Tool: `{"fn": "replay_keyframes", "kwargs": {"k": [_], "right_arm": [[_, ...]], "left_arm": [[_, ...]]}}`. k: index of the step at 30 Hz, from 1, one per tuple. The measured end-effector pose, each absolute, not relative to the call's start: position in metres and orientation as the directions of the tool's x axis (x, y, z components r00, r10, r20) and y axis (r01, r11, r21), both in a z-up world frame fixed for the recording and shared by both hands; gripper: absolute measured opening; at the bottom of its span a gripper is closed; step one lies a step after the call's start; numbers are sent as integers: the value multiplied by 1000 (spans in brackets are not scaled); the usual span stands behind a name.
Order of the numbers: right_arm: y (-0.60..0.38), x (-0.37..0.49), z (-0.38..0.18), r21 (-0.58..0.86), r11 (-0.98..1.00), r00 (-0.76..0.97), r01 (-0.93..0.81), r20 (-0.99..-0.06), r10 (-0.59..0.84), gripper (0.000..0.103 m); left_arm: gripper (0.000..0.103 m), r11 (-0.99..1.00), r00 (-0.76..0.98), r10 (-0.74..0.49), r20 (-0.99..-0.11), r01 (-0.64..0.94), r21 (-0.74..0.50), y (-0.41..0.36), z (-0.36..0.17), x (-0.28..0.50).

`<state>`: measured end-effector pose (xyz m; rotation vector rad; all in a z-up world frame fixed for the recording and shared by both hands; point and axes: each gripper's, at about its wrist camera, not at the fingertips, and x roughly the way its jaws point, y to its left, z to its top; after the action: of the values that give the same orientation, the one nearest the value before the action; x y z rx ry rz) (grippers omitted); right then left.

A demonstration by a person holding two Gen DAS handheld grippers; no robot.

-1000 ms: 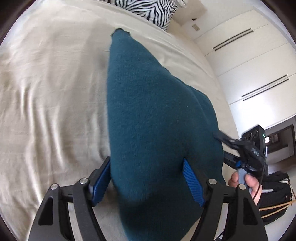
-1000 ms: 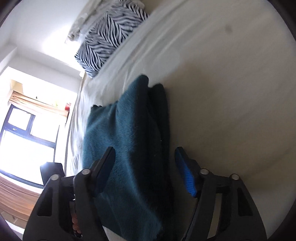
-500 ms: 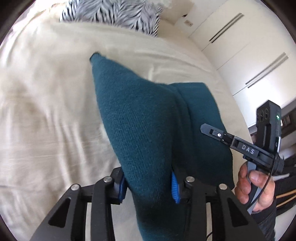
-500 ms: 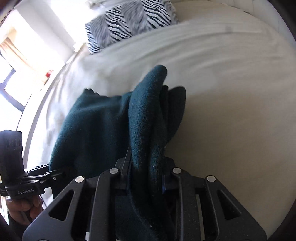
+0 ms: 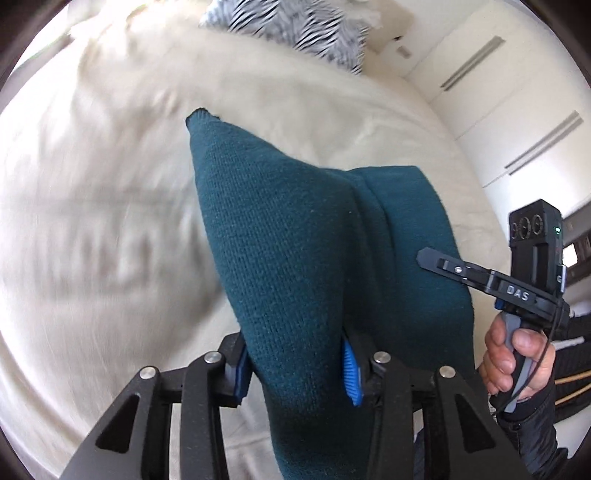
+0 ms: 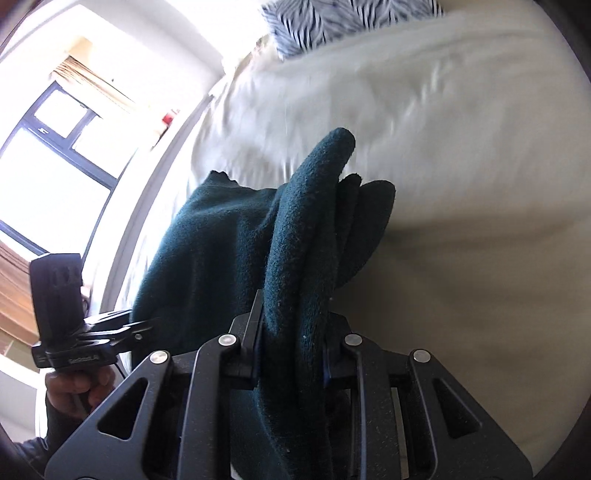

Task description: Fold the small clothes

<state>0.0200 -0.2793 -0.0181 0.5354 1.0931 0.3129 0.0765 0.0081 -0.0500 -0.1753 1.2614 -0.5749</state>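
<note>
Teal knit garment (image 5: 295, 258), held up off the cream bedsheet (image 5: 110, 221) and gathered into thick folds; one pointed corner reaches toward the zebra-print pillow (image 5: 295, 29) at the bed's far end. Left gripper (image 5: 295, 363): its jaws, which closed sharply and then eased slightly open in the last instants, stand narrow with blue pads (image 5: 351, 369) pressed on a thick fold of the garment. Right gripper (image 6: 291, 354): jaws narrow, having just closed, clamped on a bunched edge of the same garment (image 6: 295, 240); in the left wrist view this tool (image 5: 428, 255) appears at the garment's right side, gripped by a hand (image 5: 513, 354) in a dark sleeve. The garment fills the space ahead of both grippers and hides the sheet directly beneath it. Around the garment the bedsheet lies bare and lightly wrinkled, giving open room on all sides up to the pillow. Beyond the bed on the garment's right, white wardrobe doors (image 5: 517, 92); on its left, a bright window (image 6: 55, 147).
</note>
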Motion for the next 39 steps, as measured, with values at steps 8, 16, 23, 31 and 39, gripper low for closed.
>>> {"fn": "replay_keyframes", "kwargs": {"k": [8,16,23,31,39], "right_arm": [[-292,13,-62,601,794,428,95,-744,513,26],[-319,18,-86,672,734,464,97,-683,564,34],[-338,8,-74,670,733,521,118,-670,528,46],[-341,-31,-16,453,884,639,118,-716,281,46],[-303,-115,97,123,982,932,144,-349,-93,103]], "left_arm": [[57,834,214,-534,-818,294,-467,26,-82,64],[64,862,280,-491,-825,288,-416,17,-69,55],[70,908,439,-400,-805,313,-280,18,-40,35],[103,961,752,-255,-608,268,-71,22,23,-7],[103,997,925,-39,-377,63,52,32,95,-44]]}}
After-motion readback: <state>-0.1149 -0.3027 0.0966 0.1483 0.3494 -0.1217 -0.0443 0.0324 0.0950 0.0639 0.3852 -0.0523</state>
